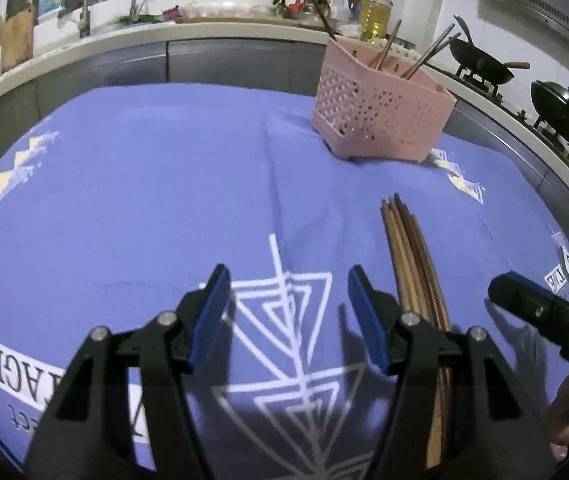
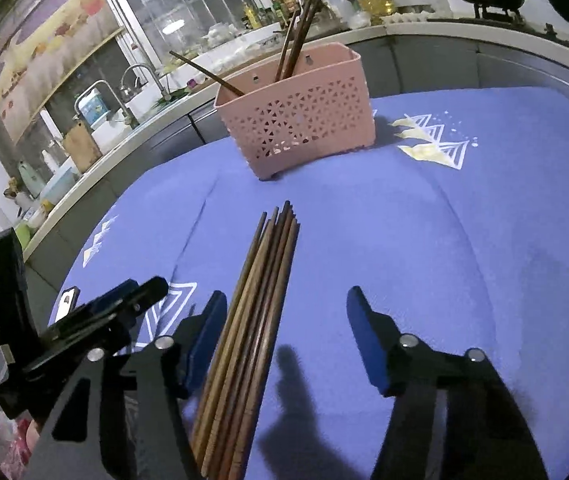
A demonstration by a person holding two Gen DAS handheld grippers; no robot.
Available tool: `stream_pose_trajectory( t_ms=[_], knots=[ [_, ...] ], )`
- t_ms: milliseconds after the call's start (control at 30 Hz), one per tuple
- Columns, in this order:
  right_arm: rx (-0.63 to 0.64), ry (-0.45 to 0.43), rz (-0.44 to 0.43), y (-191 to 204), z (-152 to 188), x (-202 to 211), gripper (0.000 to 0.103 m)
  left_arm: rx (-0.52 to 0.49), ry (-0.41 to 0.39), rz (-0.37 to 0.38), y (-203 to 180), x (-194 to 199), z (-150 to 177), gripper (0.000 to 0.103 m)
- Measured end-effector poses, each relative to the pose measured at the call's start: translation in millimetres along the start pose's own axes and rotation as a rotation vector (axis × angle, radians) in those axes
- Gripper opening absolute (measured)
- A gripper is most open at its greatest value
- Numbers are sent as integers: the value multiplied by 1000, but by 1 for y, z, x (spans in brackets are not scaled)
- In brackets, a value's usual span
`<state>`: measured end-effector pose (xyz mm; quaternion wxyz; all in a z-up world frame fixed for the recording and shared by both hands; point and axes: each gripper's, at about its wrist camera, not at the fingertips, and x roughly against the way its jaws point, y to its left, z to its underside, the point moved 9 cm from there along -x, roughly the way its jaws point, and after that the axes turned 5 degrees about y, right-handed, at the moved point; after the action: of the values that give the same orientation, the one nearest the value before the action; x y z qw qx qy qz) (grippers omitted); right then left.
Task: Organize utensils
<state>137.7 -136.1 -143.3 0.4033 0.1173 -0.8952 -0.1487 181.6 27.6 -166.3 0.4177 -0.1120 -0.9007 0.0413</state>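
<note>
Right wrist view: right gripper point(image 2: 284, 332) fingers apart, empty; chopstick bundle point(image 2: 252, 320) beside left finger; pink basket point(image 2: 304, 128) at 12 o'clock. Left gripper point(image 1: 288, 312) fingers apart, empty.

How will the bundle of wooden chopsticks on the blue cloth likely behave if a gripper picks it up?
The chopsticks are thin, straight wooden sticks, so probably stiff and light. They lie loose with nothing binding them, so some may slip out or fan apart. The soft cloth probably keeps them from rolling.

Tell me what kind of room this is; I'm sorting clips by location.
Most likely a home kitchen: a sink with faucets on the counter, woks on a gas stove, and oil bottles behind the pink utensil basket.
</note>
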Motion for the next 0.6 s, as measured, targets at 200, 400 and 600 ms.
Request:
stream_pose_trajectory(
  t_ms=[200,400,600],
  knots=[
    [-8,1,43,-5,-2,-4,58,35,28,20,5,-9,5,59],
    [-26,34,20,-4,1,-11,58,45,20,42,5,-9,4,59],
    [-25,50,46,-8,2,-15,58,49,17,50,5,-8,4,59]
  ],
)
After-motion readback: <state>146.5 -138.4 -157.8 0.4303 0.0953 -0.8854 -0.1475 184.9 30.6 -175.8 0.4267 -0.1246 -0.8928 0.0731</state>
